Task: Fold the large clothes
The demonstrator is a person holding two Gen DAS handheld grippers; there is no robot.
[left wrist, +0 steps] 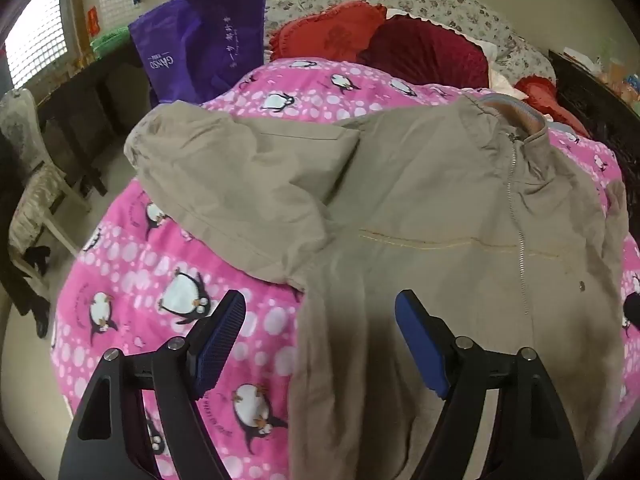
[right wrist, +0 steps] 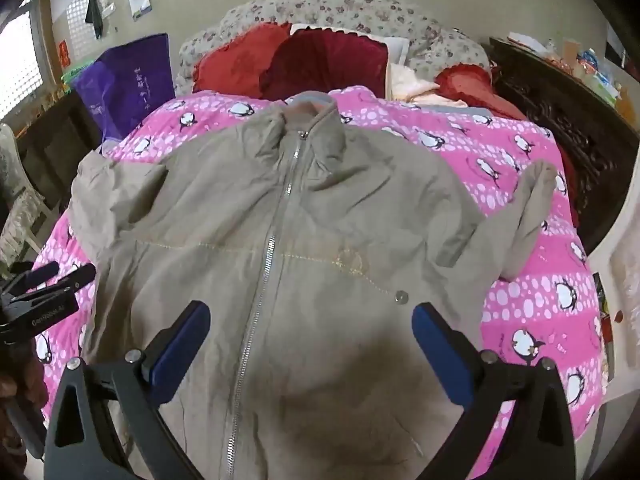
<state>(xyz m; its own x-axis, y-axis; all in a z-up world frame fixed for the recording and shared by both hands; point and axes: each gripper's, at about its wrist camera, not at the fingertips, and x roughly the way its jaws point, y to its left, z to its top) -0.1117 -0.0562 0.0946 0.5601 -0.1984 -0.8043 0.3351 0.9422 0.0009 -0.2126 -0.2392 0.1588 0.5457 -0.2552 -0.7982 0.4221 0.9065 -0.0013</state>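
A beige zip-up jacket [right wrist: 288, 232] lies front up on a pink penguin blanket [right wrist: 536, 304], collar toward the pillows. Its left sleeve [left wrist: 224, 184] is bent back up toward the shoulder; its right sleeve [right wrist: 528, 208] lies out to the side. My left gripper [left wrist: 320, 308] is open and empty above the jacket's left edge [left wrist: 360, 320]. My right gripper [right wrist: 312, 320] is open and empty above the jacket's lower front. The left gripper also shows at the left edge of the right wrist view [right wrist: 60, 276].
Red pillows [right wrist: 320, 64] and a floral quilt [right wrist: 320, 8] lie at the head of the bed. A purple bag [left wrist: 200, 40] stands at the bed's left. A chair [left wrist: 28, 184] and dark desk are on the left; a dark cabinet [right wrist: 568, 128] on the right.
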